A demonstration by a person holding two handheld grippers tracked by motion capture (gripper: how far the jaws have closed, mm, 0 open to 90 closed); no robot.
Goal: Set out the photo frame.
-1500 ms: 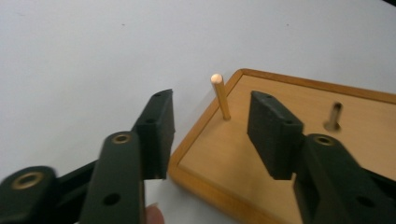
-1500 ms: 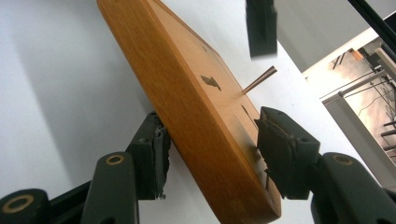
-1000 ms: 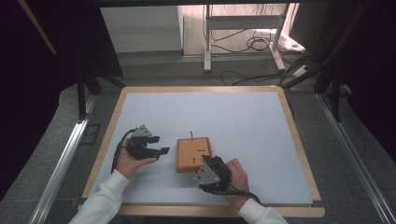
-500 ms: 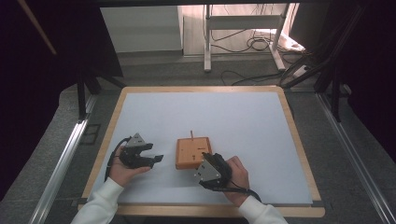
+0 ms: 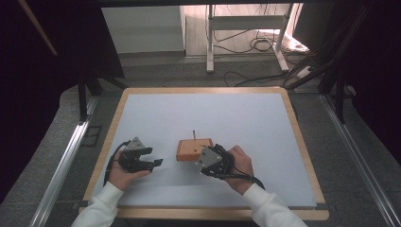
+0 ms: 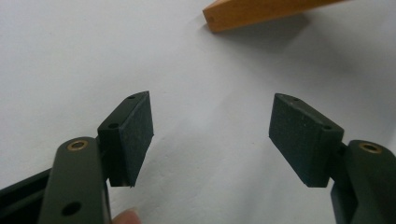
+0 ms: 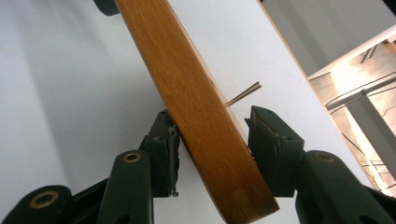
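Note:
A flat orange wooden block (image 5: 194, 148) lies on the white table top (image 5: 203, 111), with a thin peg (image 5: 194, 134) standing up from its far side. My right gripper (image 5: 202, 160) is shut on the block's near right edge. In the right gripper view the block (image 7: 187, 84) runs slantwise between the two pads and the peg (image 7: 243, 93) pokes out behind it. My left gripper (image 5: 156, 162) sits left of the block, apart from it. Its jaws stand wide open over bare table (image 6: 210, 135), and a corner of the block (image 6: 261, 13) shows ahead.
A wooden rim (image 5: 299, 142) frames the white table top. Metal rails (image 5: 61, 161) run along both sides on the grey floor. Beyond the far edge stand a white frame's legs (image 5: 210, 42) and loose cables (image 5: 255, 45).
My left gripper has drawn back from the block, toward the near left, and stays open. The right gripper and the block have hardly moved.

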